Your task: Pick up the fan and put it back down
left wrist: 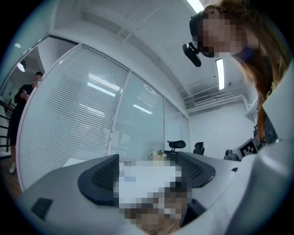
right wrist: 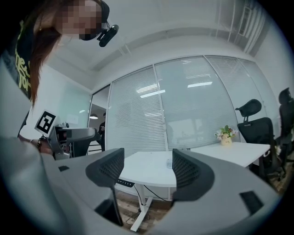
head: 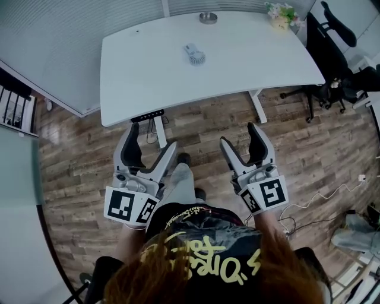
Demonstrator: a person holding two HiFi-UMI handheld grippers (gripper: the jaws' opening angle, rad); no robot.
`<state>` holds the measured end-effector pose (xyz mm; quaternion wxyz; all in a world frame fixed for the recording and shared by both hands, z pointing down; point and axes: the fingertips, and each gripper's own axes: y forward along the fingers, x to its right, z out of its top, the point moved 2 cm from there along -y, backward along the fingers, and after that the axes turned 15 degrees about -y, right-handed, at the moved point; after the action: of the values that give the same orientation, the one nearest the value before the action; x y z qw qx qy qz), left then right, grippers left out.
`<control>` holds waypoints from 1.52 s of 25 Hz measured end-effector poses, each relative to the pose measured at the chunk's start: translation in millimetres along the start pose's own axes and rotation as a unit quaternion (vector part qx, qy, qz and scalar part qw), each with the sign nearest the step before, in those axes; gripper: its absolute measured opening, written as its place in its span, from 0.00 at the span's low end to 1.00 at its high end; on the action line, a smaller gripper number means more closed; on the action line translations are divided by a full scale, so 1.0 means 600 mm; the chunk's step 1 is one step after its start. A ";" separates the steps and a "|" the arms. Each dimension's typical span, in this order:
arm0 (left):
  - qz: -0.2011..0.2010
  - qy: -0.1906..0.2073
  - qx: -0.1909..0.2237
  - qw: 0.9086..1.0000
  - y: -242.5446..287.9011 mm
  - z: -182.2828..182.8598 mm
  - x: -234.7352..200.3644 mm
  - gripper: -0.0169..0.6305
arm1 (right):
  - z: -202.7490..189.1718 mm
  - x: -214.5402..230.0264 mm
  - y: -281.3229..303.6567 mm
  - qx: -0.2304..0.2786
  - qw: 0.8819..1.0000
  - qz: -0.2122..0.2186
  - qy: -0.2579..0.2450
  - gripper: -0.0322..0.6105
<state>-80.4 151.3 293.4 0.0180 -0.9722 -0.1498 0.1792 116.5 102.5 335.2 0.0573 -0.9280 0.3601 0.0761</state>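
Note:
A small white fan lies on the white desk, toward its far middle; in the right gripper view the fan shows as a small pale shape on the desk. Both grippers hang over the wooden floor, short of the desk's near edge. My left gripper is open with nothing between its jaws, and my right gripper is open and empty too. The left gripper and the right gripper each show two spread dark pads in their own views.
A grey round dish and a pot of flowers stand at the desk's far edge. Black office chairs are to the right. A glass wall with blinds runs behind the desk. Cables lie on the floor at right.

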 end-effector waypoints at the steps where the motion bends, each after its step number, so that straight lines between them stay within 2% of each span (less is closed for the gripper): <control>1: 0.004 0.000 0.003 1.000 0.002 0.003 -0.006 0.64 | -0.003 0.001 0.007 -0.001 1.000 0.002 0.001 0.53; 6: 0.002 0.001 -0.002 1.000 0.030 0.004 -0.029 0.64 | -0.004 0.011 0.042 0.004 1.000 0.004 -0.001 0.53; 12: -0.011 0.000 -0.006 1.000 0.104 0.004 -0.066 0.64 | -0.015 0.045 0.114 0.000 1.000 0.008 -0.007 0.53; 17: -0.016 -0.001 -0.003 1.000 0.174 0.021 -0.117 0.64 | -0.006 0.082 0.191 0.014 1.000 -0.004 -0.018 0.53; 25: -0.020 0.000 -0.013 1.000 0.271 0.042 -0.181 0.63 | -0.015 0.131 0.292 0.009 1.000 -0.017 -0.011 0.53; 38: -0.039 0.002 -0.027 0.999 0.380 0.067 -0.257 0.63 | -0.024 0.176 0.406 0.000 0.999 -0.041 -0.008 0.53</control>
<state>-167.0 -112.9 288.6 -0.0012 -0.9661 -0.1926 0.1721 30.0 -148.6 317.7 0.0629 -0.9414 0.3213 0.0810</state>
